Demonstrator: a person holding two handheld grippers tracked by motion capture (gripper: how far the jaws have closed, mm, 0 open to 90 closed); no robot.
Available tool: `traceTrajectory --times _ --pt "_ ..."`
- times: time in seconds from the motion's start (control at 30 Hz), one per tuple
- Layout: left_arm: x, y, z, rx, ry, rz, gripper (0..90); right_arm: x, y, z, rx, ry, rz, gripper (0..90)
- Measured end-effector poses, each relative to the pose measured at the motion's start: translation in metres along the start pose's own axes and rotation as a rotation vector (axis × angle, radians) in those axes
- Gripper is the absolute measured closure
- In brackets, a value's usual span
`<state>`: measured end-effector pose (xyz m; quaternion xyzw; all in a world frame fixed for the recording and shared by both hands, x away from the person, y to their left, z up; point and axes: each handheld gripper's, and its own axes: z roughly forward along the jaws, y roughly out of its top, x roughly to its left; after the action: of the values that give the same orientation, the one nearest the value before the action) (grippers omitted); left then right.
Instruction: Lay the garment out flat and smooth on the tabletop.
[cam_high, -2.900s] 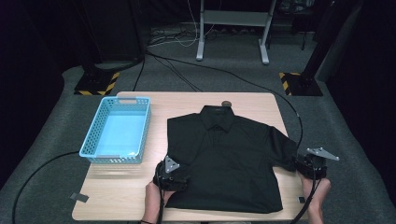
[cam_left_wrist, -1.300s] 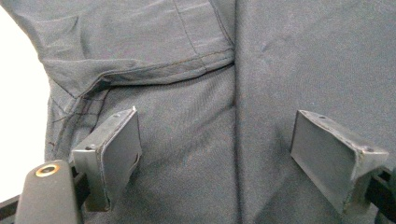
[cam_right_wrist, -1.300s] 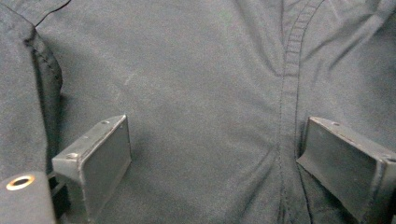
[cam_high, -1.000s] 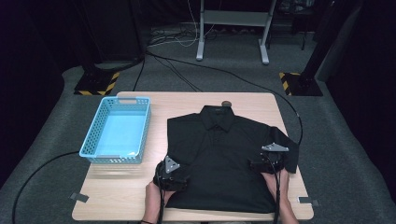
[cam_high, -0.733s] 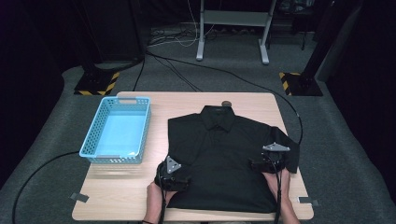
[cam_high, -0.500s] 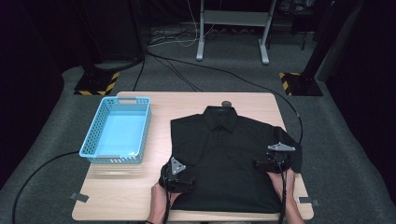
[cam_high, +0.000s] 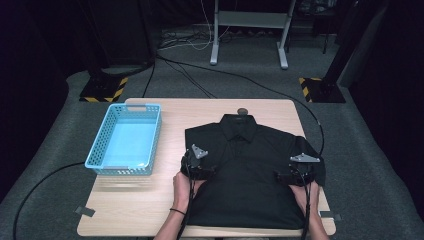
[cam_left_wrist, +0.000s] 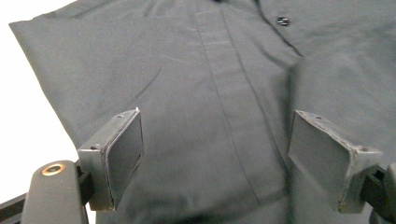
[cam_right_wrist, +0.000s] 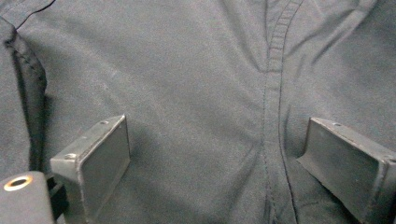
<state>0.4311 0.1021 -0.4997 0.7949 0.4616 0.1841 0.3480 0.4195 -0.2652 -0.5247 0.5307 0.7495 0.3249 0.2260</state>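
The black shirt (cam_high: 250, 175) hides much of the wooden bench (cam_high: 200, 107); both the left hand-held gripper (cam_left_wrist: 229, 158) and the right hand-held gripper (cam_right_wrist: 233, 168) hover released above its cloth; dark room, grey carpet (cam_high: 380, 170) around.

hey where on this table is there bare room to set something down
Bare wood lies in front of the blue basket, left of the black shirt, and along the far table edge. The right half is crowded: shirt and both grippers.

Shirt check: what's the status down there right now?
Left gripper open, jaws just closing slightly; right gripper open. Black shirt flat, sleeves folded. Blue basket aside, nothing blocking.
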Motion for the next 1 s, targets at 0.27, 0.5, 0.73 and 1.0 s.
traceTrajectory --times 0.27,0.5,0.73,1.0 --pt "-0.008 0.001 0.024 0.043 0.017 0.004 27.7 -0.001 0.0 0.0 -0.002 0.0 0.003 6.6" --pt "-0.01 0.002 0.023 0.01 0.028 0.023 70.0 -0.001 0.0 0.0 -0.001 -0.004 0.007 6.7" --pt "-0.007 0.002 0.023 -0.002 0.051 0.03 86.3 -0.001 0.0 0.0 -0.002 -0.008 0.011 6.7" --pt "0.011 0.004 0.003 -0.082 0.049 -0.032 87.0 -0.002 0.0 0.0 -0.001 -0.014 0.019 6.6"
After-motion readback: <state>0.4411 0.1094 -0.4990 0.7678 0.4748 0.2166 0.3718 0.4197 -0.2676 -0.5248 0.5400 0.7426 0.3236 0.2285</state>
